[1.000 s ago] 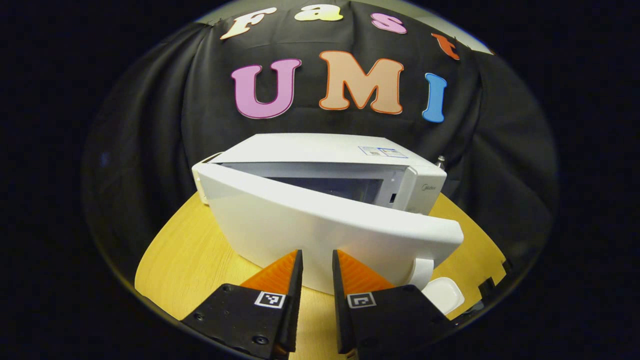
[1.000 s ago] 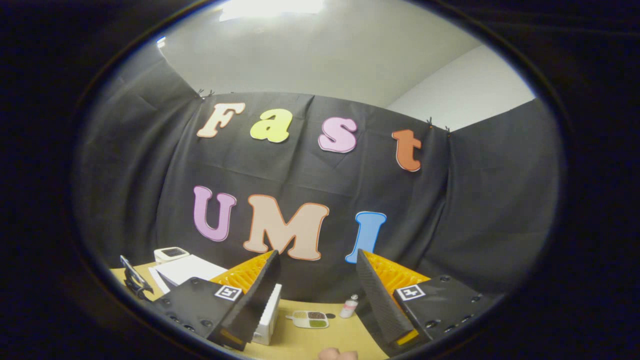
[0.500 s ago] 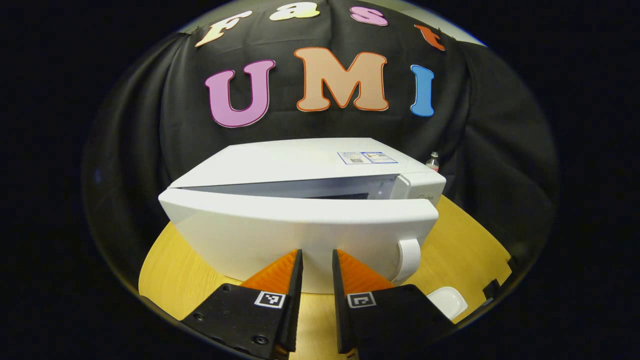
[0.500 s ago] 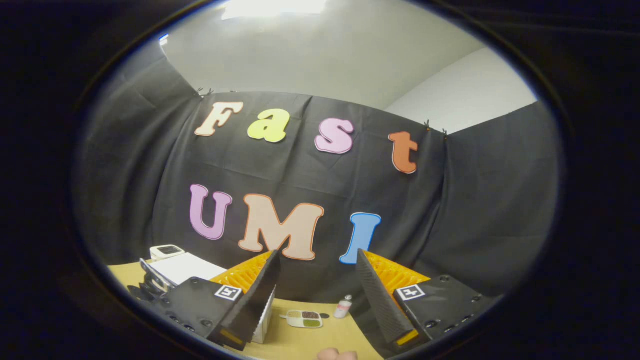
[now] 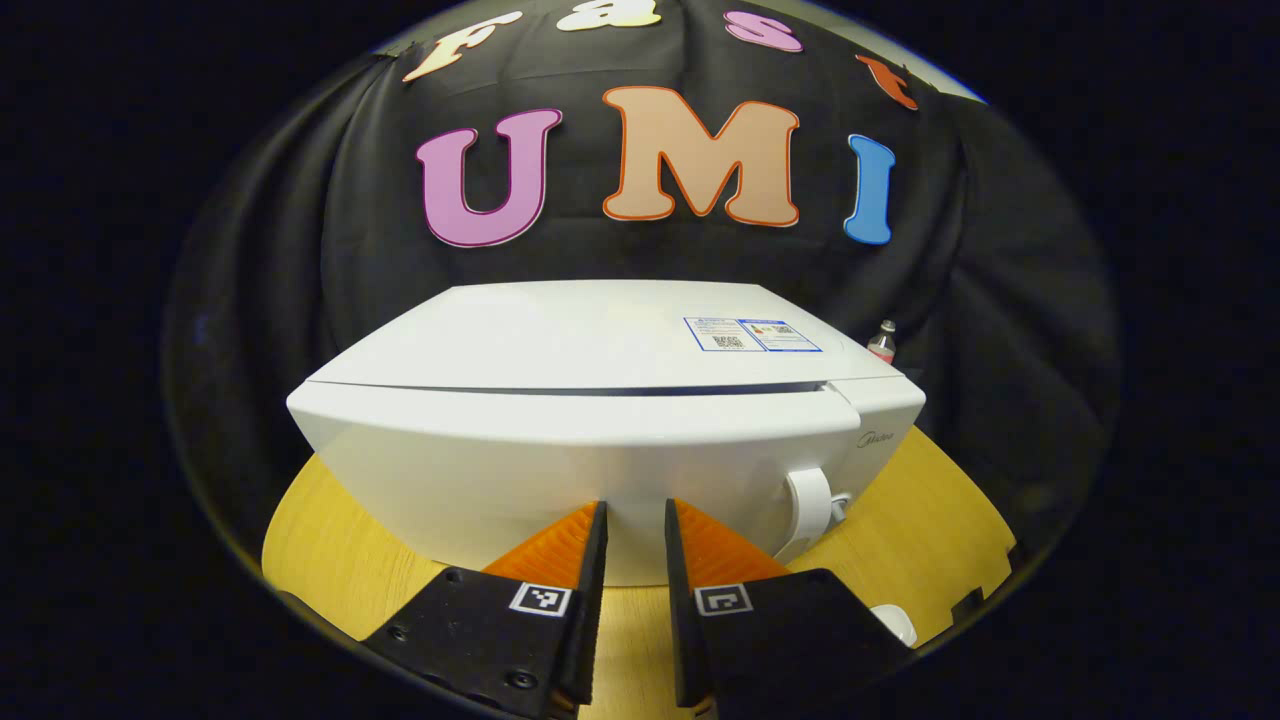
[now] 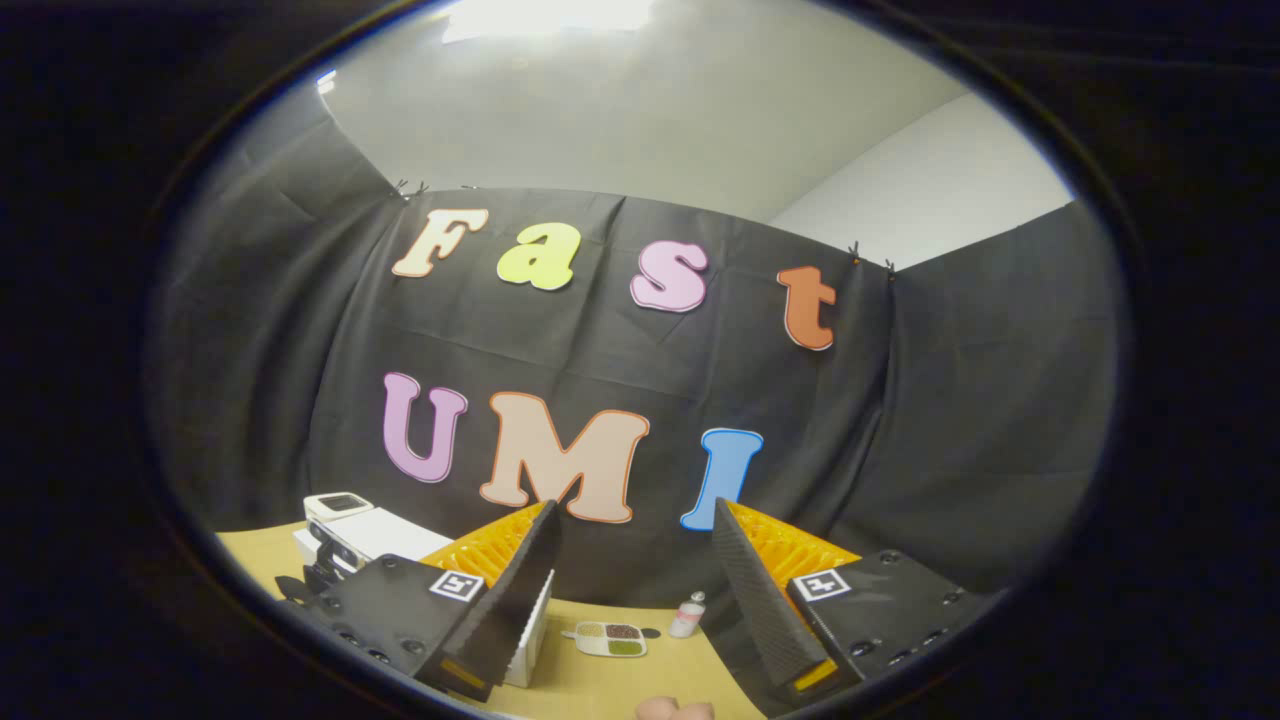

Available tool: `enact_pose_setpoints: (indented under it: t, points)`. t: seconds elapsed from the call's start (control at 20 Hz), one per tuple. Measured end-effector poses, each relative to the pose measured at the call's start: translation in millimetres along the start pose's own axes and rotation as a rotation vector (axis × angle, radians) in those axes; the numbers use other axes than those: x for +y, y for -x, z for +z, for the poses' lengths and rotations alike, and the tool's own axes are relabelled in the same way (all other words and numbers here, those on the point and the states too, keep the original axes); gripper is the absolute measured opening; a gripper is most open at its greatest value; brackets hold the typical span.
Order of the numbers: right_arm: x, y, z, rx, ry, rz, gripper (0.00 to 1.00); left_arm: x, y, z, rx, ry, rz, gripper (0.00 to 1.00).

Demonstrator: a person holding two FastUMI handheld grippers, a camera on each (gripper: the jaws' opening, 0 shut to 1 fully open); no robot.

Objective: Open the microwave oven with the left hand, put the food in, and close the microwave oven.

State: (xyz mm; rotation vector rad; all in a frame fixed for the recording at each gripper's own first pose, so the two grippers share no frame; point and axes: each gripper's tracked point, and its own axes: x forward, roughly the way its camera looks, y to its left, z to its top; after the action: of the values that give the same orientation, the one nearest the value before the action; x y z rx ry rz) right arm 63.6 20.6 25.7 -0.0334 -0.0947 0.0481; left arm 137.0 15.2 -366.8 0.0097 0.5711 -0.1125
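Left gripper (image 5: 635, 520): fingers set to a narrow gap, nothing between them, tips at or against the lower front of the microwave oven door (image 5: 560, 465); contact cannot be confirmed. Microwave oven (image 5: 610, 340) stands on the wooden desk (image 5: 340, 520), door drawn in almost flush, a thin dark seam along its top edge. Door handle (image 5: 808, 505) at the right end. White dish (image 5: 895, 622) near the desk's front right edge. Small bottle (image 5: 882, 342) behind the oven's right rear corner.

Right gripper (image 6: 632, 525): fingers wide apart, empty, raised above the desk. A compartmented food tray (image 6: 611, 639) and the bottle (image 6: 686, 616) lie on the desk beyond it.
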Motion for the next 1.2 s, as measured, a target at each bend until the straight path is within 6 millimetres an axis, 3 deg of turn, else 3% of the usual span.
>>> enact_pose_setpoints:
  t: [0.3,0.55,0.7,0.9,1.1,1.15,1.2]
  points:
    - [8,0,-3,0.011,0.001,0.021,0.96,-1,-8,9,-0.018,0.004,0.001,0.31]
    - [8,4,-3,0.015,0.011,0.029,0.96,-6,-10,-3,0.021,-0.020,0.011,0.34]
    - [5,8,-4,0.017,0.021,0.029,0.96,-11,-5,2,0.006,-0.030,-0.001,0.34]
    - [3,10,-5,0.020,0.014,0.022,0.96,-19,19,19,-0.052,-0.037,-0.017,0.34]
    - [10,11,-8,0.027,0.005,0.037,0.96,-20,67,48,-0.148,-0.044,-0.018,0.34]
    - [12,11,-11,0.031,-0.001,0.042,0.96,-18,77,57,-0.172,-0.057,-0.010,0.37]
    - [15,12,-11,0.034,-0.008,0.048,0.97,-15,89,70,-0.206,-0.069,0.000,0.49]
